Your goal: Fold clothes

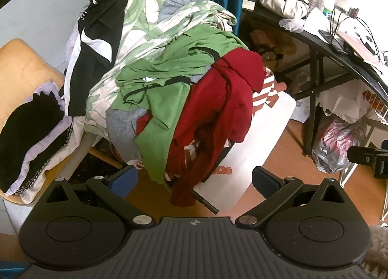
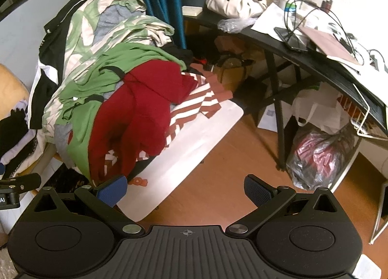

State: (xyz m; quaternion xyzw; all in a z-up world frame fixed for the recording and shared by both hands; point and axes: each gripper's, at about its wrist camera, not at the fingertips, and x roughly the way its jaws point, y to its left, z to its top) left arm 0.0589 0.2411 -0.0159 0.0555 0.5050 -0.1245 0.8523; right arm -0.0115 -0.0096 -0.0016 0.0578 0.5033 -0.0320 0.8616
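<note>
Both the left gripper (image 1: 194,179) and right gripper (image 2: 185,190) hover spread wide and empty before a clothes pile (image 1: 155,60) on a white tabletop (image 1: 262,138), its red garment (image 1: 213,114) trailing down nearest the left.

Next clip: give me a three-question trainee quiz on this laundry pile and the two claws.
1. True or false: the left claw is shut on the red garment.
2. Which garment lies partly under the red one, toward the chair? A) green garment B) a blue towel C) a yellow coat
3. Fill in: the white board under the pile rests over a ____ floor.

Key: 1 false, both it and the right claw are open and empty; 2 A; 3 wooden.
</note>
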